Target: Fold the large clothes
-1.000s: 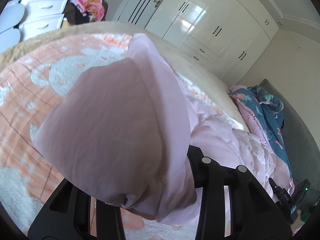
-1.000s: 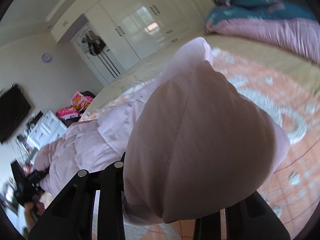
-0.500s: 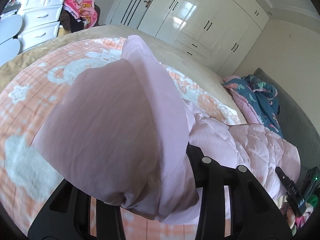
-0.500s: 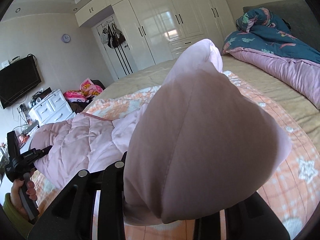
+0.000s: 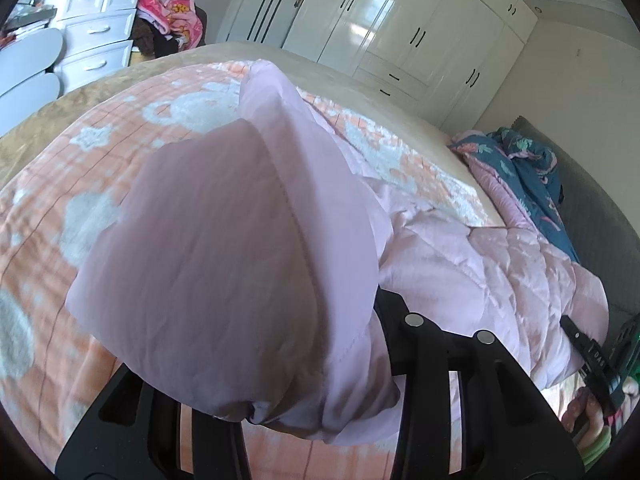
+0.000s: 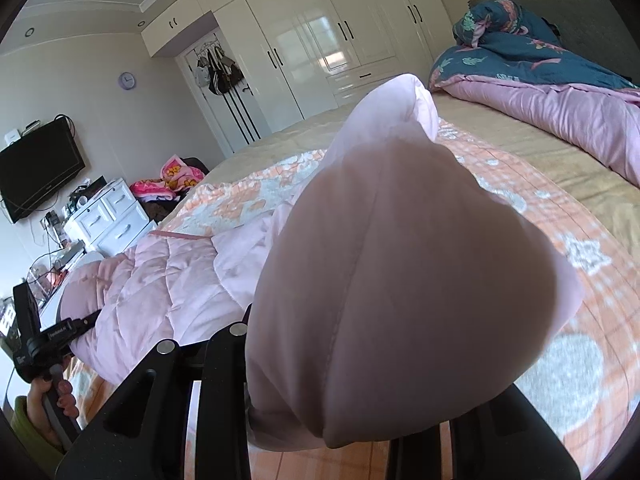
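- pink quilted jacket: soft padded cloth w/ slight sheen, stitched seams;
- bedspread: orange-white woven cloth, matt, nubbly;
- wardrobe doors: glossy white;
- left gripper & right gripper: matt black plastic, metal rivets

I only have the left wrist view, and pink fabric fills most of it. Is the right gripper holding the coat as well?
Observer: Yes. In the right wrist view the right gripper is shut on a bunched corner of the pink coat, which drapes over its fingers.
Operator: Can you see my left gripper from there?
Observer: Yes, at the far left. The left gripper reaches into the coat's other end, and a hand in a green sleeve holds its handle.
Operator: Is the coat slack between them?
Observer: Its quilted body runs across between both grippers; whether it touches the orange blanket I cannot tell.
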`<act>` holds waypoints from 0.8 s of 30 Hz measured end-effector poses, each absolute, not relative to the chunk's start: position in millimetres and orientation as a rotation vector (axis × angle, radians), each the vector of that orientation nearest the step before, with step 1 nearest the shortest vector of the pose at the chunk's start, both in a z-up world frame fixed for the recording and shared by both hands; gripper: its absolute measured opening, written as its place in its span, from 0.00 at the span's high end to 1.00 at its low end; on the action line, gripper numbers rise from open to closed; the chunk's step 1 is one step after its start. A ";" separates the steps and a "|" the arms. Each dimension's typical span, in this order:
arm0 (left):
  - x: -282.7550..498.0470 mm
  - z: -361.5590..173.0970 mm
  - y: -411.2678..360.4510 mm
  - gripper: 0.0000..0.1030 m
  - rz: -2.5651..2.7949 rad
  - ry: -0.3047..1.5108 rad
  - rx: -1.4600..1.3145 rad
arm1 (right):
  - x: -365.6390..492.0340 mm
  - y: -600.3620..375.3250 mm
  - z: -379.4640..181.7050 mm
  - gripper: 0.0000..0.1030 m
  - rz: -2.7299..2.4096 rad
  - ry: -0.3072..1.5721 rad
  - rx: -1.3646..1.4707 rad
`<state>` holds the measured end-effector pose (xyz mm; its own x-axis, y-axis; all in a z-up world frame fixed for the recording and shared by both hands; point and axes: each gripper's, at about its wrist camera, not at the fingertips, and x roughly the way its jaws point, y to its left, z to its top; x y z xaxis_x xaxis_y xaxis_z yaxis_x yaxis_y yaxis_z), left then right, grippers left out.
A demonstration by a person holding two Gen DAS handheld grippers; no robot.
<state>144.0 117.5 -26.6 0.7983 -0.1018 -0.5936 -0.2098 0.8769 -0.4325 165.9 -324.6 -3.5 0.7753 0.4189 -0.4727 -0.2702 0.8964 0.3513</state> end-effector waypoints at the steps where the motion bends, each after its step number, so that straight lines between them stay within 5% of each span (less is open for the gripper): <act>1: 139.8 -27.4 117.2 0.70 0.061 0.653 -0.504 | 162.9 -326.7 -4.8 0.72 0.378 0.578 0.281; 24: 110.4 -48.3 118.0 0.63 0.070 0.695 -0.516 | 147.0 -343.2 -44.8 0.58 0.234 0.769 0.391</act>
